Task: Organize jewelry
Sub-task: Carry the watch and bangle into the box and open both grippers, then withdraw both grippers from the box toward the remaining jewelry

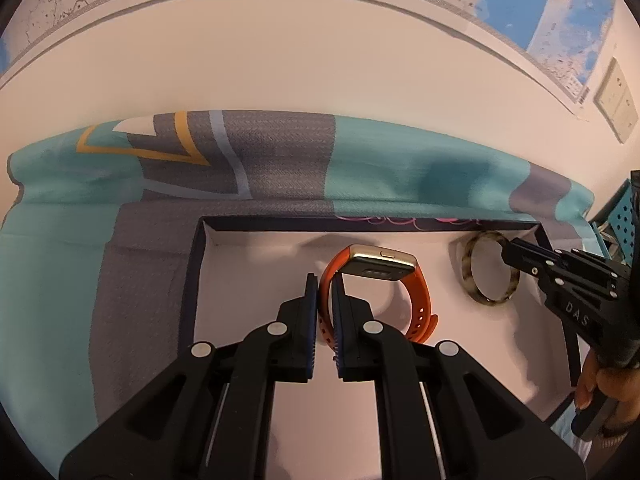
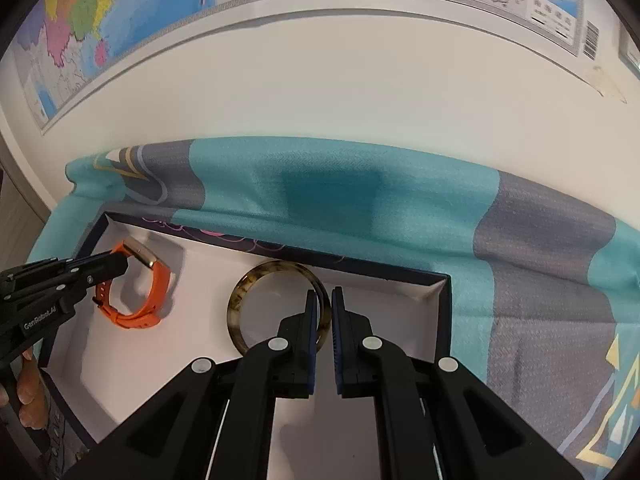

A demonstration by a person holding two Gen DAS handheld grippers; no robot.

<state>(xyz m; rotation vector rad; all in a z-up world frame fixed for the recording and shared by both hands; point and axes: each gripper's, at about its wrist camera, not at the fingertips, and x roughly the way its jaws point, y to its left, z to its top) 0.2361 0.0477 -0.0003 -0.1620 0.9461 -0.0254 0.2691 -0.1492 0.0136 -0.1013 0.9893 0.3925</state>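
Note:
An orange-strapped watch [image 1: 404, 276] with a gold case stands on edge in a shallow white box [image 1: 256, 280] with dark walls. My left gripper [image 1: 325, 280] is shut on its strap; it also shows in the right wrist view [image 2: 120, 264], next to the watch [image 2: 152, 292]. A tortoiseshell bangle [image 2: 240, 300] stands to the right in the same box [image 2: 400, 320]. My right gripper [image 2: 325, 296] is shut on the bangle's right rim. In the left wrist view the right gripper [image 1: 508, 250] meets the bangle [image 1: 472, 280].
The box sits on a teal and grey patterned cloth [image 1: 280, 160] that runs up to a white wall [image 1: 304, 72]. A map [image 2: 120, 8] hangs on the wall. A teal pegboard piece [image 1: 620, 216] is at the far right.

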